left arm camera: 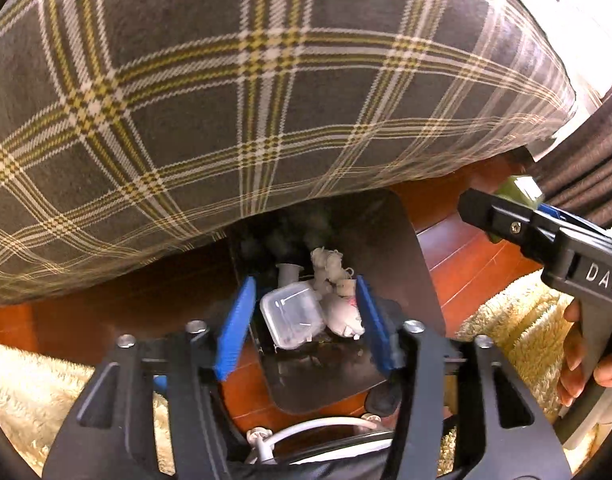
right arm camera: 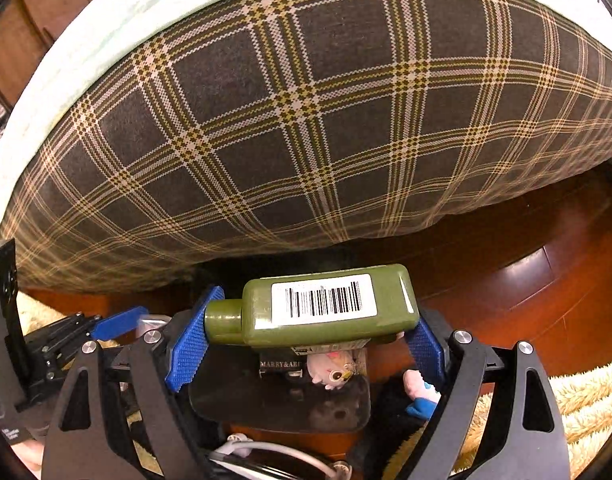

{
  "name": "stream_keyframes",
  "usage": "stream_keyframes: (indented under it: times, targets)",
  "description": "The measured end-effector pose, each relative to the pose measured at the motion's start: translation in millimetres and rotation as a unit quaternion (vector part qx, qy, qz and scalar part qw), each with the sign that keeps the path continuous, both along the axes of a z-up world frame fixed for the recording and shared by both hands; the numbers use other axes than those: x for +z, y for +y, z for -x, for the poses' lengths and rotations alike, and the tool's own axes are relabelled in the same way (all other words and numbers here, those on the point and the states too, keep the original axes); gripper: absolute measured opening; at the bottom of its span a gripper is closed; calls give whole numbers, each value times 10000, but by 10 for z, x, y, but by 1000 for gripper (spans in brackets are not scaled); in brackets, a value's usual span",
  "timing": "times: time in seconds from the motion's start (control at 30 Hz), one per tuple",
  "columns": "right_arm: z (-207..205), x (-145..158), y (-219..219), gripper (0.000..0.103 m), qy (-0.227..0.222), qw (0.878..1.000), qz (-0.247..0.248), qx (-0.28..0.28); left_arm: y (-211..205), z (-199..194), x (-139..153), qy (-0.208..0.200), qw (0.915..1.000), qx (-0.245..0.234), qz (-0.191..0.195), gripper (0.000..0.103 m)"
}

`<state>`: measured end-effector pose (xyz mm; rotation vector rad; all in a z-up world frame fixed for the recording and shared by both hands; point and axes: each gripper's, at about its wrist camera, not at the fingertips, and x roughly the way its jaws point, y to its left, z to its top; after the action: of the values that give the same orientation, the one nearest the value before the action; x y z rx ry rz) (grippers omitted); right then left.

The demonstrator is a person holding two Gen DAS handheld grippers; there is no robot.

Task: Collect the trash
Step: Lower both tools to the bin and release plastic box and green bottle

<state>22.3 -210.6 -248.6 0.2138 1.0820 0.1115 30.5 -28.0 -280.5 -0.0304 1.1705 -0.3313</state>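
My left gripper point(left arm camera: 306, 320) hangs open over a black bin point(left arm camera: 390, 240) on the floor, its blue pads point(left arm camera: 236, 320) to either side of the opening. Down in the bin lie a clear plastic box point(left arm camera: 292, 314) and crumpled white tissues point(left arm camera: 342, 312); neither pad presses on them. My right gripper point(right arm camera: 310, 320) is shut lengthwise on a green bottle point(right arm camera: 330, 304) with a barcode label, cap against the left pad and base against the right. The bottle hovers above the bin point(right arm camera: 278, 400). In the left wrist view the right gripper point(left arm camera: 506, 208) and the bottle point(left arm camera: 524, 192) come in from the right.
A bed with a dark plaid cover point(left arm camera: 266, 80) overhangs the bin's far side. Reddish wooden floor point(right arm camera: 506, 272) surrounds the bin, with a cream shaggy rug point(left arm camera: 506, 312) nearby. A white cable point(left arm camera: 306, 428) runs below the bin. A hand point(left arm camera: 586, 360) holds the right gripper's handle.
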Motion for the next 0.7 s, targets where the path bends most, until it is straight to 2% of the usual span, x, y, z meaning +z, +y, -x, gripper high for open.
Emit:
stream_keyframes:
  times: [0.13, 0.23, 0.3, 0.4, 0.5, 0.7]
  targets:
    - [17, 83, -27, 96, -113, 9999, -60, -22, -37, 64, 56, -72, 9999, -15, -78, 60]
    - [40, 141, -88, 97, -189, 9997, -145, -105, 2, 91, 146, -146, 9998, 40, -129, 68]
    - [63, 203, -154, 100, -266, 9992, -219, -201, 5, 126, 224, -241, 9996, 75, -162, 82]
    - [114, 350, -239, 100, -426, 9984, -200, -313, 26, 164, 408, -484, 9985, 119, -205, 95]
    - [161, 528, -289, 100, -611, 9974, -77, -388, 82, 187, 667, -738, 9971, 127, -151, 95]
    - [282, 1184, -333, 100, -1439, 9884, 100, -471, 208, 259, 1325, -1532, 9875, 340, -136, 95]
